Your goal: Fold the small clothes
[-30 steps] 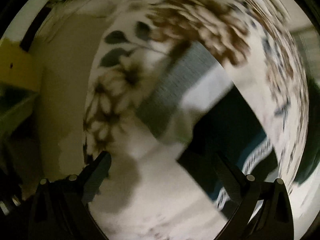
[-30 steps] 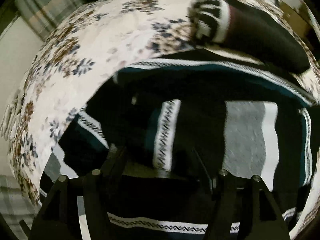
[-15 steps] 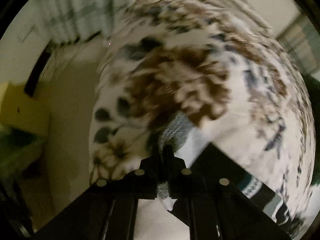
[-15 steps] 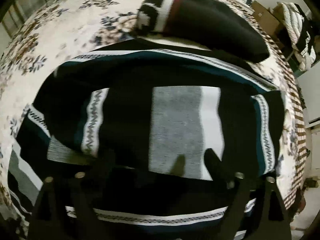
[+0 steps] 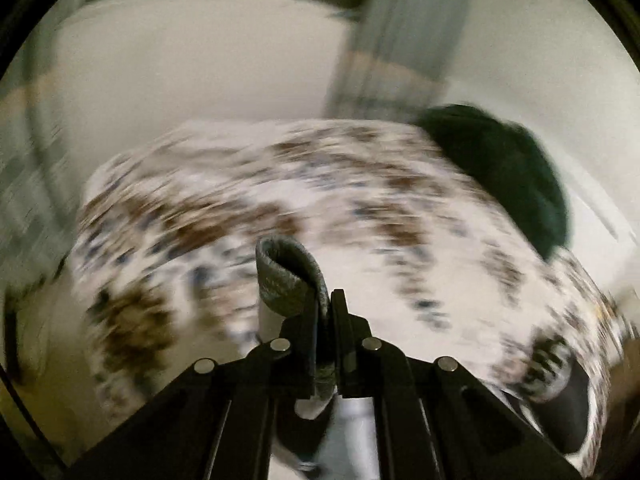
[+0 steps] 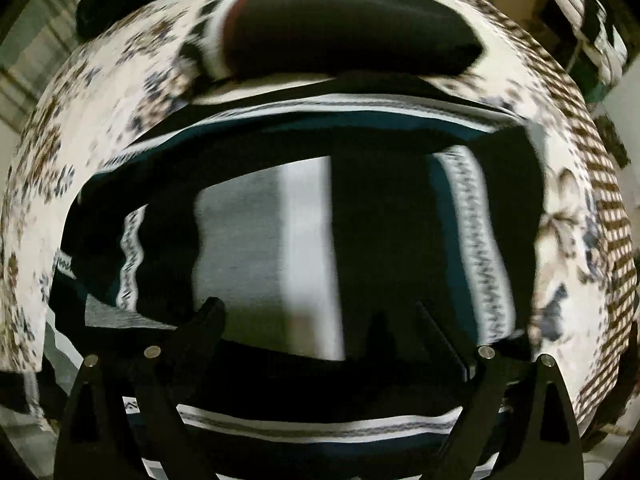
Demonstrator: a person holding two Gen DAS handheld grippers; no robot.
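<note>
From my left wrist, everything past the claw is smeared with motion blur. My left claw (image 5: pixel 329 312) is clenched tight on a grey knit edge of the striped sweater (image 5: pixel 286 280); the cloth curls up in a loop just above the fingers, and more of it hangs down between them below. Behind it lies the bed under a floral bedspread (image 5: pixel 248 184), with a dark green bundle (image 5: pixel 508 176) resting on its far right side.

From my right wrist, my right claw (image 6: pixel 320 312) is released, its jaws spread wide with nothing pinched between them. It hovers over the striped sweater (image 6: pixel 264 248), which lies spread on the floral bedspread (image 6: pixel 80 128): a grey panel and a white stripe show amid black, teal and zigzag bands. Beyond the sweater, farther up the bed, lies a black garment (image 6: pixel 352 24) with a patterned white cuff.
</note>
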